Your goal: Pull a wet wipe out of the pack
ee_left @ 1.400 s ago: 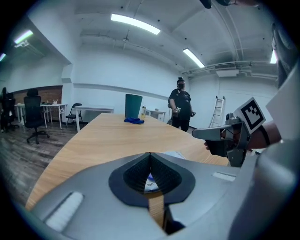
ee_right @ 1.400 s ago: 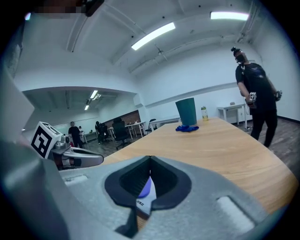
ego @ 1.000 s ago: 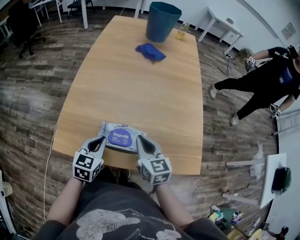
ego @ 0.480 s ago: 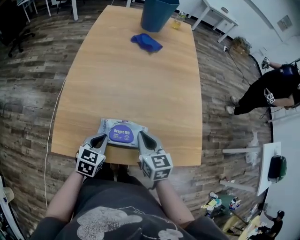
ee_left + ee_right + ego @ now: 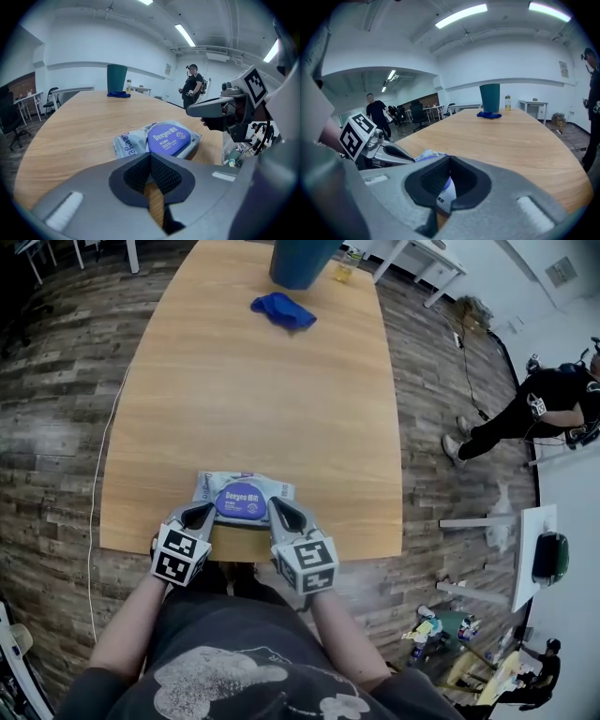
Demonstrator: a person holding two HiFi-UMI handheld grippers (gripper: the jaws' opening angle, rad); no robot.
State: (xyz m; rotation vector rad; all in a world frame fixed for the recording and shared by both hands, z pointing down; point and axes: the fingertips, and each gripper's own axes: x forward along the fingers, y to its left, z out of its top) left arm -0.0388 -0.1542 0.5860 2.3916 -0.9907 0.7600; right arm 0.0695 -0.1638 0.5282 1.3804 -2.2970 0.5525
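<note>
The left gripper (image 5: 150, 157) fills the bottom of the view, its jaws closed together with nothing between them, tips just short of the wipe pack (image 5: 133, 144). The pack lies flat near the table's (image 5: 79, 122) near edge, round blue lid (image 5: 168, 137) down. The right gripper (image 5: 191, 110) hangs just beside the pack's right end. At the far edge stand a teal bin (image 5: 116, 78) and a blue cloth (image 5: 118, 94). A person (image 5: 192, 89) stands beyond the right edge.

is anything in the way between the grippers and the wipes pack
Nothing visible lies between them. The pack sits on the table by its near edge, with the left gripper and right gripper, both shut, close at its two sides. Only the pack's purple lid, closed, covers the wipes.
</note>
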